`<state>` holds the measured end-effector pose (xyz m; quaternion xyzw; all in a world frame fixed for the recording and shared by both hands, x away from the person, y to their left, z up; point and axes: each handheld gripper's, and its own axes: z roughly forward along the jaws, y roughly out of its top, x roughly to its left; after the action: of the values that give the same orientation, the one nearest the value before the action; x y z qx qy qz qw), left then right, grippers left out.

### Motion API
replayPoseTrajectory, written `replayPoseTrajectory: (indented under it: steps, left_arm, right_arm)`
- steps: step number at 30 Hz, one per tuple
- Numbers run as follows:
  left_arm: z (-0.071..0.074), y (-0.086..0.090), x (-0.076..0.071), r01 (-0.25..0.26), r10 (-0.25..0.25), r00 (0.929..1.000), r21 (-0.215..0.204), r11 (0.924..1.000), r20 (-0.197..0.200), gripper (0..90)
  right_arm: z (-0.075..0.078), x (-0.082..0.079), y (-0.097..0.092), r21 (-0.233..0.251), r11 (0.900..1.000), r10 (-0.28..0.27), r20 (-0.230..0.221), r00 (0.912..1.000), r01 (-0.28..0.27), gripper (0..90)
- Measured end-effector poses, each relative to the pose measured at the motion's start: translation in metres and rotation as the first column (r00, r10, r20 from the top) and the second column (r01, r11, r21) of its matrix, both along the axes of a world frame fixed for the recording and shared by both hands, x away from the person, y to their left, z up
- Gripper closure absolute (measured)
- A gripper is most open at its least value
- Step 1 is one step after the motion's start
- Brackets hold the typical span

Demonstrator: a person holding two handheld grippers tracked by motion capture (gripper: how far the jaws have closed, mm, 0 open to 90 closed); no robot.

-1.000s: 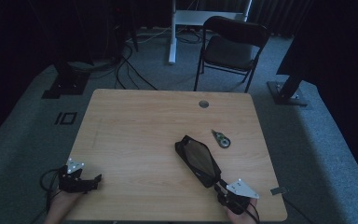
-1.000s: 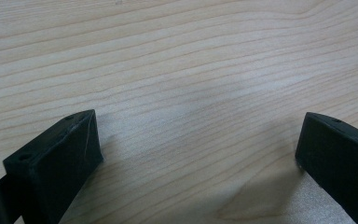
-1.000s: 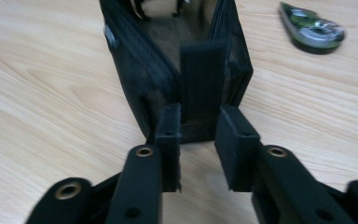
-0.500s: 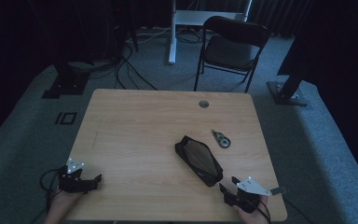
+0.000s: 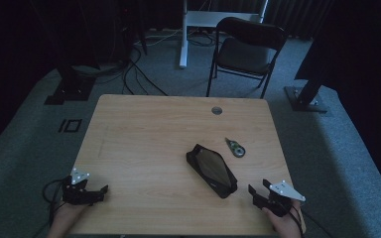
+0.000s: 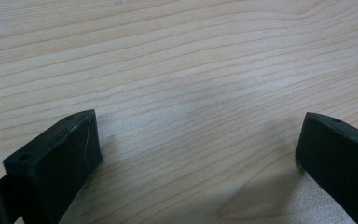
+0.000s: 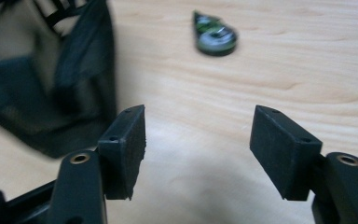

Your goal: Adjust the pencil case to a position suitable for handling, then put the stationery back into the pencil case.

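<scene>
A black mesh pouch (image 5: 212, 170) lies slantwise on the wooden table (image 5: 154, 134), right of centre; in the right gripper view the pouch (image 7: 42, 84) is at the upper left. A small green-and-black tape roller (image 5: 236, 148) rests just beyond it, and the roller (image 7: 214, 35) also appears near the top of the right gripper view. My right gripper (image 5: 254, 195) sits at the front right, a short way right of the pouch's near end. Its jaws (image 7: 200, 126) have just been opening and stand open over bare wood. My left gripper (image 5: 100, 193) rests at the front left corner, with its jaws (image 6: 198, 144) wide open and nothing between them.
A round cable hole (image 5: 217, 110) sits near the table's far edge. A black folding chair (image 5: 245, 49) stands beyond the table on grey carpet, with cables and stand bases around it. The table's left half is bare wood.
The right gripper let go of the pouch's near end, opened, and drew away to the right. The pouch settled flat. The left gripper has not moved.
</scene>
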<state>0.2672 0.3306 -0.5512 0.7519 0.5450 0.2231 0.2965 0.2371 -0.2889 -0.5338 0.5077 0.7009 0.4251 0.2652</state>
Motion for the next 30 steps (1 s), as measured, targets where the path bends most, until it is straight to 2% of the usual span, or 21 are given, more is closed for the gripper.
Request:
replayPoseTrajectory:
  steps: [1,3,6,7,10,16,17,20,27,30]
  left_arm:
    - [0.0,0.0,0.0,0.0,0.0,1.0,0.0,1.0,0.0,0.0]
    - [0.0,0.0,0.0,0.0,0.0,1.0,0.0,1.0,0.0,0.0]
    - [0.0,0.0,0.0,0.0,0.0,1.0,0.0,1.0,0.0,0.0]
    - [0.0,0.0,0.0,0.0,0.0,1.0,0.0,1.0,0.0,0.0]
    - [0.0,0.0,0.0,0.0,0.0,1.0,0.0,1.0,0.0,0.0]
    - [0.0,0.0,0.0,0.0,0.0,1.0,0.0,1.0,0.0,0.0]
    - [0.0,0.0,0.0,0.0,0.0,1.0,0.0,1.0,0.0,0.0]
    - [0.0,0.0,0.0,0.0,0.0,1.0,0.0,1.0,0.0,0.0]
    - [0.0,0.0,0.0,-0.001,0.001,1.0,-0.002,1.0,0.001,0.0]
    - [0.0,0.0,0.0,-0.002,0.002,1.0,-0.001,1.0,-0.001,0.0]
  right_arm:
    - [0.0,0.0,0.0,0.0,1.0,0.0,0.0,1.0,0.0,34.8]
    - [0.0,0.011,-0.006,0.001,0.9997,-0.023,0.006,0.9997,0.023,33.3]
    - [-0.001,0.015,-0.007,-0.005,0.9996,-0.026,0.009,0.9996,0.026,33.3]
    - [-0.002,0.027,-0.01,-0.008,0.9993,-0.036,0.005,0.9993,0.036,32.8]
    - [-0.003,0.039,-0.009,-0.016,0.9993,-0.033,-0.004,0.9994,0.033,32.8]
    - [-0.002,0.062,-0.005,-0.024,0.9997,-0.001,-0.01,0.9999,0.001,32.5]
    - [-0.002,0.062,-0.005,-0.024,0.9997,-0.001,-0.01,0.9999,0.001,32.5]
    - [-0.001,0.077,-0.002,-0.022,0.9997,0.008,-0.005,1.0,-0.008,31.8]
    - [-0.002,0.094,0.003,-0.034,0.9991,0.025,-0.009,0.9996,-0.026,31.5]
    - [-0.002,0.104,0.005,-0.037,0.998,0.051,-0.016,0.9986,-0.051,30.6]
